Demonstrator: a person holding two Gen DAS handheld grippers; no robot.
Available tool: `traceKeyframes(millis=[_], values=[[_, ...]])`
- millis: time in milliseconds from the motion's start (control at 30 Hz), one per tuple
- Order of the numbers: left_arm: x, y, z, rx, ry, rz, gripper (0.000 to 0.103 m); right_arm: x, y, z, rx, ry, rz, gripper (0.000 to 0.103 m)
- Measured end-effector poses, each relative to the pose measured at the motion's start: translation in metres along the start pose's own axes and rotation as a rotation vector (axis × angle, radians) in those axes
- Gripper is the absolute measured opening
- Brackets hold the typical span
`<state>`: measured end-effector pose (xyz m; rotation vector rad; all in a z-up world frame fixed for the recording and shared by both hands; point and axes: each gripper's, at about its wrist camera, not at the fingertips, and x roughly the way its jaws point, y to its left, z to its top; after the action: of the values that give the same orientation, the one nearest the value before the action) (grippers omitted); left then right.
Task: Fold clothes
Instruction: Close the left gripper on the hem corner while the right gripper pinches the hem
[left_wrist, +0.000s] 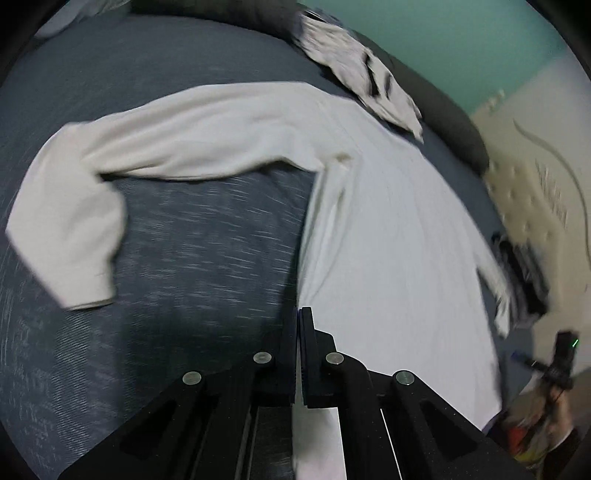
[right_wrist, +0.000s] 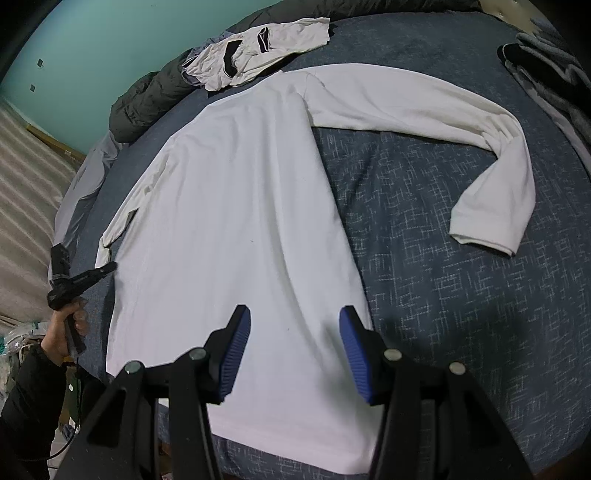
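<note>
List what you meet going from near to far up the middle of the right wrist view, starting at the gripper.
Right gripper, open → white long-sleeved shirt lying flat on the blue bedspread → crumpled white garment with black trim → dark quilted jacket → teal wall.

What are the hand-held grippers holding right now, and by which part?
Right hand-held gripper: open, nothing. Left hand-held gripper: shut at the side edge of the shirt; whether it pinches cloth cannot be told.

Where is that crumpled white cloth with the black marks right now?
In the right wrist view the crumpled white cloth lies at the far edge of the bed, just beyond the top of the white long-sleeved shirt and against a dark green jacket.
</note>
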<state>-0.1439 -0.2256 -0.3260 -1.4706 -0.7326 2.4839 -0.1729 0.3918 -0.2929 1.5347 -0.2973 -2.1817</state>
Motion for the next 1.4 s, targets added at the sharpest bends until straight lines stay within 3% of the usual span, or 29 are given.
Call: traceKeyframes(millis=[167, 267, 433, 600, 967, 1233, 1267, 1300, 1333, 1400], values=[[0.004, 0.010, -0.010, -0.075, -0.007, -0.022, 0.001, 0.000, -0.002, -0.003, 0.011, 0.004, 0.004, 0.051], [0.021, 0.004, -0.007, -0.061, 0.046, -0.010, 0.001, 0.000, -0.003, -0.004, 0.009, 0.009, -0.002, 0.051], [0.009, 0.002, -0.019, -0.023, 0.085, 0.007, 0.003, 0.004, -0.010, -0.007, 0.015, 0.030, -0.039, 0.051], [-0.011, -0.001, -0.038, 0.042, 0.161, 0.016, 0.030, 0.004, -0.026, -0.010, 0.052, 0.031, -0.062, 0.057], [-0.042, -0.005, -0.113, 0.123, 0.347, 0.012, 0.031, 0.006, -0.040, -0.041, 0.076, 0.122, -0.070, 0.057], [-0.042, -0.013, -0.152, 0.171, 0.401, 0.024, 0.029, 0.011, -0.037, -0.060, 0.069, 0.192, -0.063, 0.057], [-0.041, -0.014, -0.156, 0.177, 0.406, 0.024, 0.024, 0.012, -0.036, -0.063, 0.067, 0.198, -0.061, 0.057], [-0.042, -0.015, -0.159, 0.187, 0.405, 0.026, 0.009, 0.013, -0.035, -0.066, 0.064, 0.203, -0.057, 0.057], [-0.044, -0.016, -0.161, 0.196, 0.401, 0.029, 0.003, 0.014, -0.034, -0.068, 0.062, 0.207, -0.053, 0.057], [-0.048, -0.018, -0.165, 0.209, 0.392, 0.031, 0.002, 0.016, -0.030, -0.072, 0.053, 0.211, -0.042, 0.052]])
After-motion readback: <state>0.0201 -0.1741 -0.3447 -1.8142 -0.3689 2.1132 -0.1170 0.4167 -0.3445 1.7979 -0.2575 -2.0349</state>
